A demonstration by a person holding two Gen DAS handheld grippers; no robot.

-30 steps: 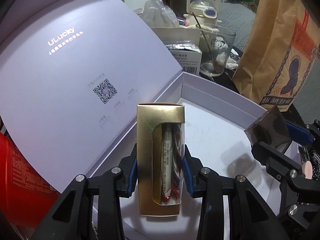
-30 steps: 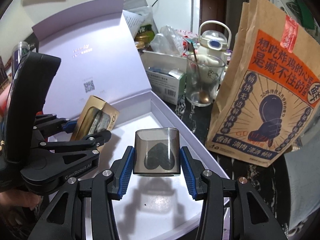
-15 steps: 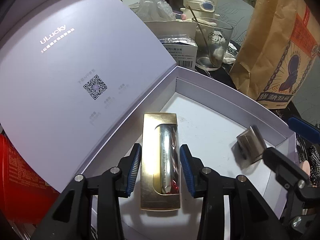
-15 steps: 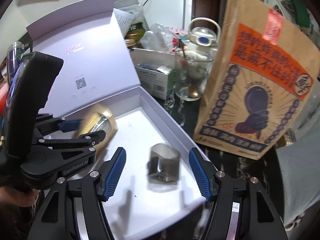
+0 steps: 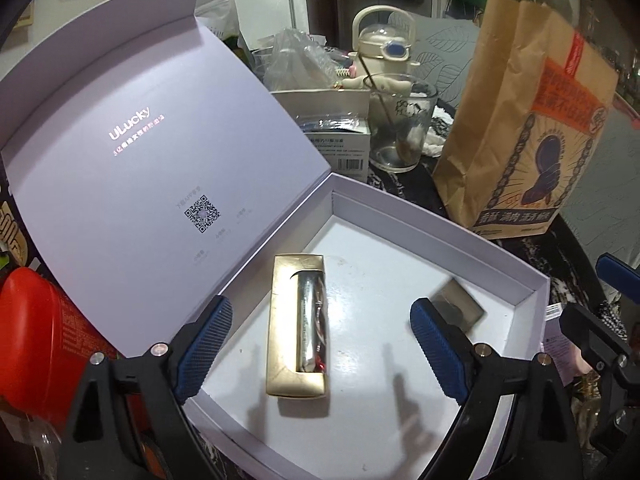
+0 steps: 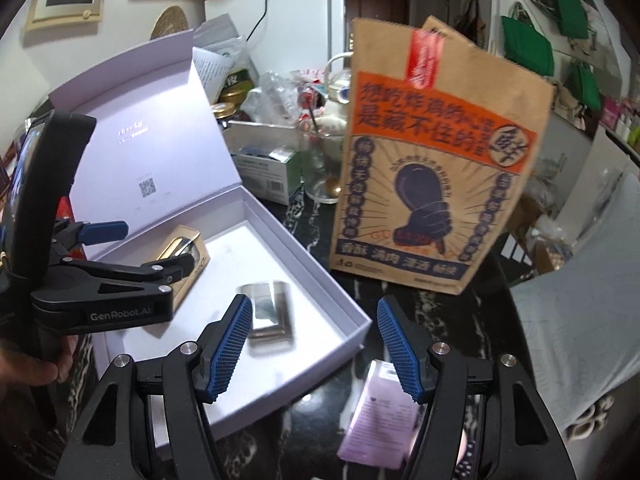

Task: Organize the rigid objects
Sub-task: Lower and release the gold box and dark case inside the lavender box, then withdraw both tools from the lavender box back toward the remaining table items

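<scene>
Left wrist view: left gripper [image 5: 320, 336], fingers opening, grips nothing; gold box [image 5: 298, 326] lies flat in the open white box [image 5: 516, 280] on the cluttered dark desk [image 5: 408, 184].

Right wrist view: right gripper [image 6: 316, 344], fingers apart, empty; grey case [image 6: 270, 312] lies inside, near the paper bag [image 6: 432, 160].

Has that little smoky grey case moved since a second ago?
Yes. The grey case stood upright between the right gripper jaws; now it lies flat on the white box floor, near the right wall.

The small smoky-grey translucent case [image 5: 460, 306] sits half hidden behind a blue jaw pad. The pale purple printed card [image 6: 384, 416] on the dark surface [image 6: 320, 236] is blurred, its text unreadable.
</scene>
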